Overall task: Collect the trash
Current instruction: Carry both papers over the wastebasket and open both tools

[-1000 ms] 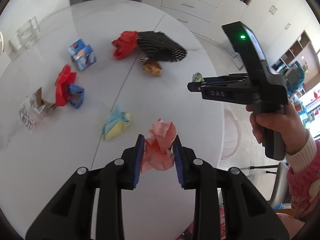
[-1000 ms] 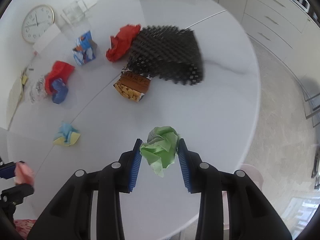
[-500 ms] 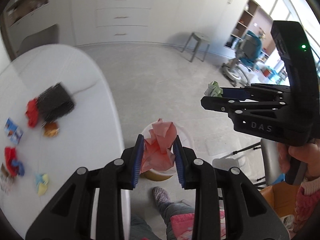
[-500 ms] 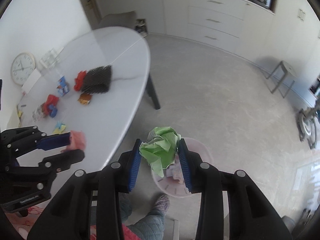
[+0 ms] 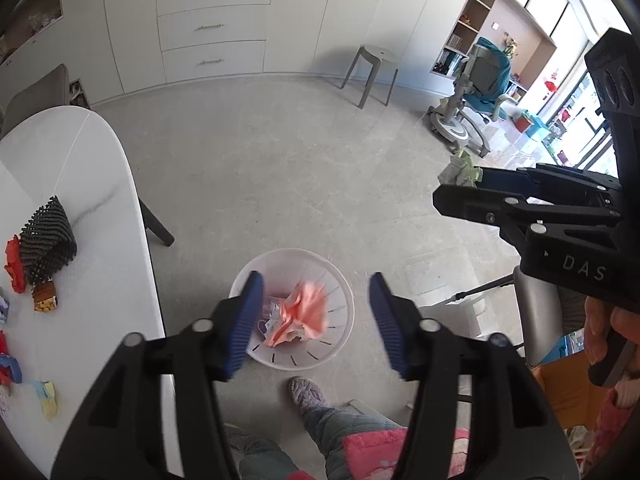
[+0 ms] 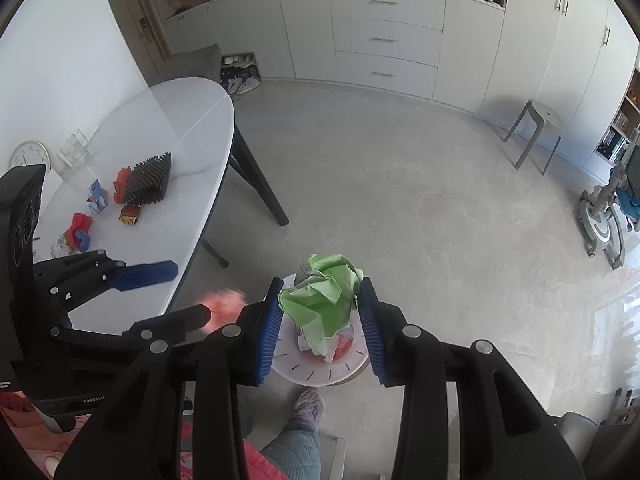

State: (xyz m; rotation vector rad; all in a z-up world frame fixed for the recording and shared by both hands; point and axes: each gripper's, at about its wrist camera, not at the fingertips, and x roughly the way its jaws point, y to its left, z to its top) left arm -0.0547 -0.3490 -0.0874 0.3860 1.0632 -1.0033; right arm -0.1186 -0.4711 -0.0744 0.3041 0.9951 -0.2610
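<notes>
Over the white bin [image 5: 340,344] on the floor, the left gripper [image 5: 316,320] stood wide open with nothing between its 2 pads, the pink paper wad [image 5: 304,314] blurred over the bin's mouth, while the right gripper [image 6: 320,316] clamped the green paper wad [image 6: 324,300].

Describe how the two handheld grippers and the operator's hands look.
Both the left gripper and right gripper are black plastic with silver rivets and ribbed blue pads. The right one bears white "DAS" lettering. The right hand is bare, in a pink patterned sleeve.

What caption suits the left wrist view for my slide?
Left gripper, jaws open, above white plastic waste bin, crumpled pink paper dropping in.
</notes>
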